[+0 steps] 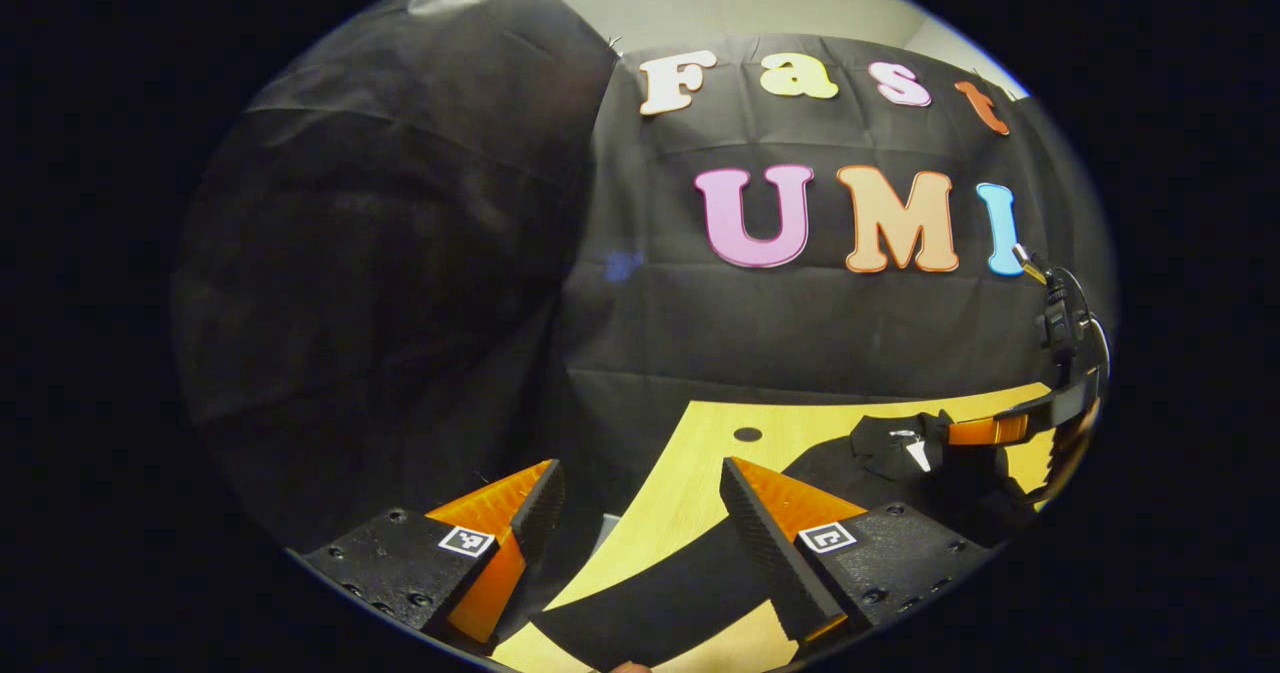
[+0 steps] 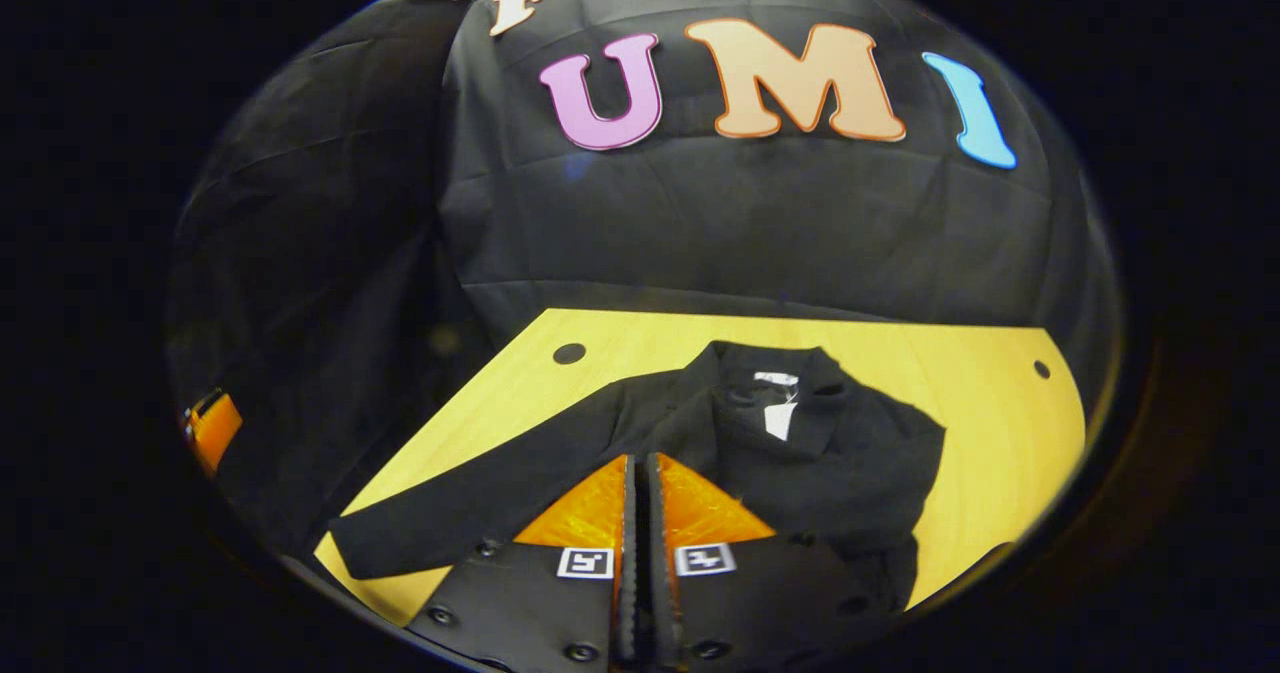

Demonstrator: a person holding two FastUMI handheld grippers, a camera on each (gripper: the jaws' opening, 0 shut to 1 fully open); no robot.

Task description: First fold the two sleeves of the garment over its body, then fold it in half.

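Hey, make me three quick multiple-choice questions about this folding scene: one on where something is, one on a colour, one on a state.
1. Where does the garment lie?
A. on the wooden table
B. on the floor
C. hung on the wall

2. What colour is the garment?
A. white
B. black
C. red

3. How do the right hand-held gripper jaws stand?
A. wide apart
B. closed together
C. clamped on a cup

Answers:
1 A, it is spread over the tabletop.
2 B, the cloth is black with a small white tag at the collar.
3 B, the right gripper view shows the fingers meeting, nothing visible between them.
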